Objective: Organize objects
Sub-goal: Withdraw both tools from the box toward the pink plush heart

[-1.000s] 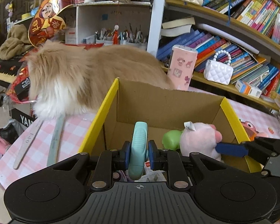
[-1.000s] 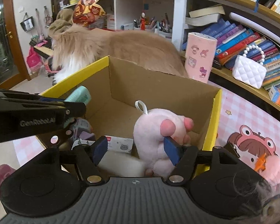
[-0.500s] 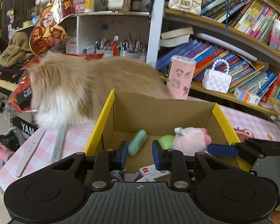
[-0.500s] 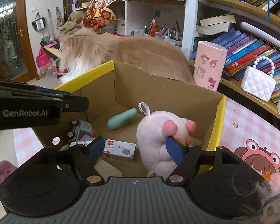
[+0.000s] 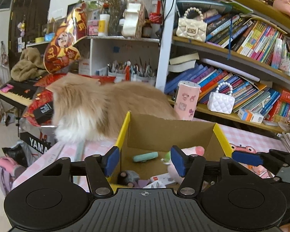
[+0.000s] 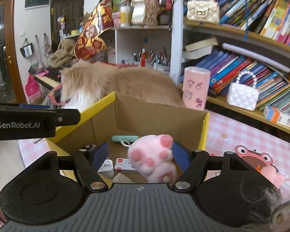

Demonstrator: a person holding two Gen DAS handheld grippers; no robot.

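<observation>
A cardboard box with a yellow rim (image 5: 123,131) (image 6: 104,100) stands on the pink checked cloth. On its floor lie a teal oblong object (image 5: 145,156) (image 6: 124,138), a pink plush (image 5: 193,150) (image 6: 150,158) and a small white carton with a red label (image 6: 123,164). My left gripper (image 5: 144,160) hovers at the box's near edge, its jaws opening with nothing between them. My right gripper (image 6: 140,154) is open over the near right of the box. The plush lies between its pads, close to the right one, with a gap to the left one.
A long-haired tan and white cat (image 5: 98,108) stands right behind the box. A pink tin (image 5: 187,100) and a white quilted purse (image 5: 220,102) sit on the bookshelf at back right. Nail files (image 5: 80,148) lie left of the box. A keyboard (image 5: 15,92) stands far left.
My left gripper let go of the teal object, which now lies on the box floor, and its jaws spread. Both grippers drew back and rose. The plush stays in the box.
</observation>
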